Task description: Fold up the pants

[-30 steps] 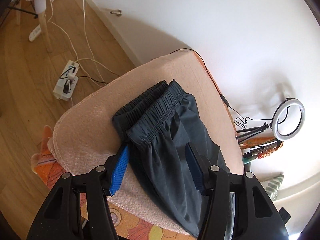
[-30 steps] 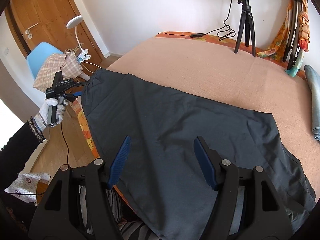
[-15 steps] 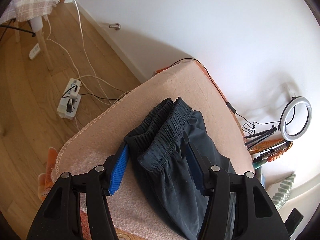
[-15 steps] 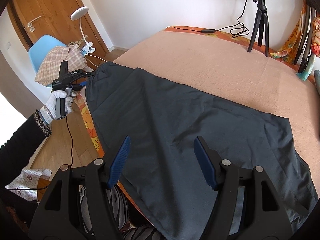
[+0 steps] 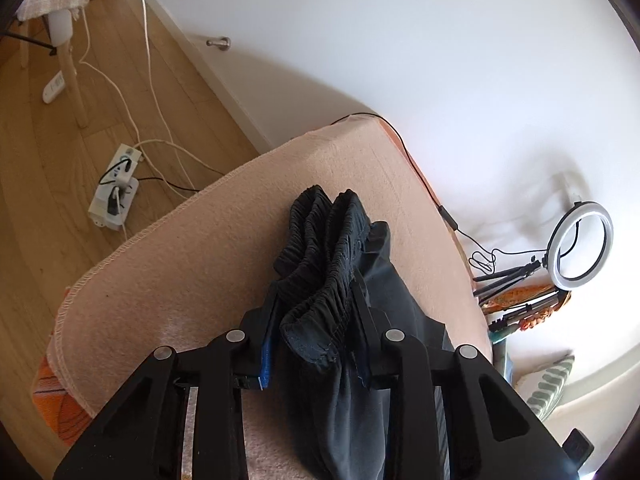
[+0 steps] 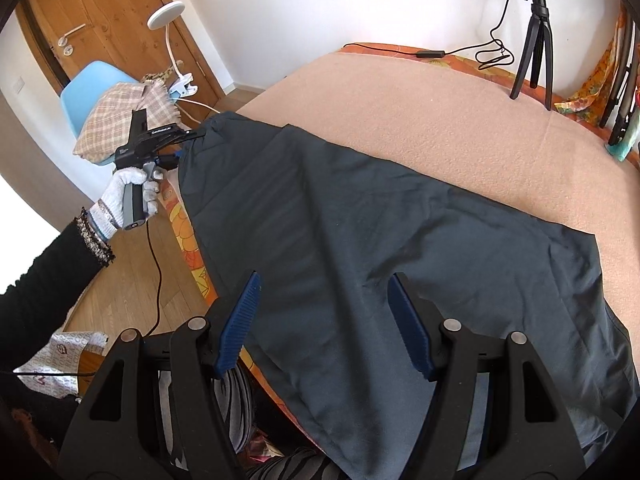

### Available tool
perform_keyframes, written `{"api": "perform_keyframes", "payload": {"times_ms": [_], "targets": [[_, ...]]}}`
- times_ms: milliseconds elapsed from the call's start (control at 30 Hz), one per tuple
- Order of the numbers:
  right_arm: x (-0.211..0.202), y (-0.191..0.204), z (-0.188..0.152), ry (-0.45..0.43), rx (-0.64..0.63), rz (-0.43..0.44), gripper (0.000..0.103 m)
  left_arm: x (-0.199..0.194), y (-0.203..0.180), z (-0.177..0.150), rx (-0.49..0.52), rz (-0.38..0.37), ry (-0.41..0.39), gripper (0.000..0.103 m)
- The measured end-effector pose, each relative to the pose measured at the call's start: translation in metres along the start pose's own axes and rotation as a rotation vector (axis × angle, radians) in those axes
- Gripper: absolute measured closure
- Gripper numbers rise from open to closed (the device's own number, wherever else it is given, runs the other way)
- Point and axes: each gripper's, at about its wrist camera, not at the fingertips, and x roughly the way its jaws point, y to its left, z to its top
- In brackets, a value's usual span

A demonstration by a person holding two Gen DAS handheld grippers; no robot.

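Gripping the pants (image 5: pixel 320 280) waistband, our left gripper (image 5: pixel 316 316) is clamped; our right gripper (image 6: pixel 324 320) hovers spread over one garment.

pants (image 6: pixel 360 240): dark matt thin cloth | blanket (image 6: pixel 420 112): peach fuzzy cloth | floor (image 5: pixel 60 160): smooth wood

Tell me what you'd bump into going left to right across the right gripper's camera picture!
Blue chair → checked cloth → left gripper pinching the pants at the waistband → black tripod → striped things leaning on the wall.
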Motion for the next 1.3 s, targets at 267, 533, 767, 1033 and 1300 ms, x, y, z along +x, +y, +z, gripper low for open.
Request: {"api": "perform_keyframes", "payload": {"times_ms": [267, 533, 767, 1033, 1300], "targets": [[0.023, 0.037, -0.018, 0.18, -0.153, 0.031, 0.042, -0.015, -0.003, 0.001, -0.008, -0.051, -0.068, 0.082], [0.093, 0.073, -0.034, 0.346, -0.307, -0.006, 0.061, -0.024, -0.005, 0.005, 0.03, -0.037, -0.079, 0.082], [0.105, 0.073, -0.032, 0.354, -0.327, -0.082, 0.099, -0.03, -0.004, 0.006, 0.034, -0.049, -0.089, 0.083], [0.108, 0.082, -0.029, 0.361, -0.334, -0.048, 0.1, -0.028, -0.013, 0.005, 0.092, -0.017, -0.085, 0.083], [0.046, 0.055, -0.006, 0.161, -0.143, 0.074, 0.062, -0.051, -0.085, 0.015, 0.319, -0.002, -0.088, 0.083]]}}
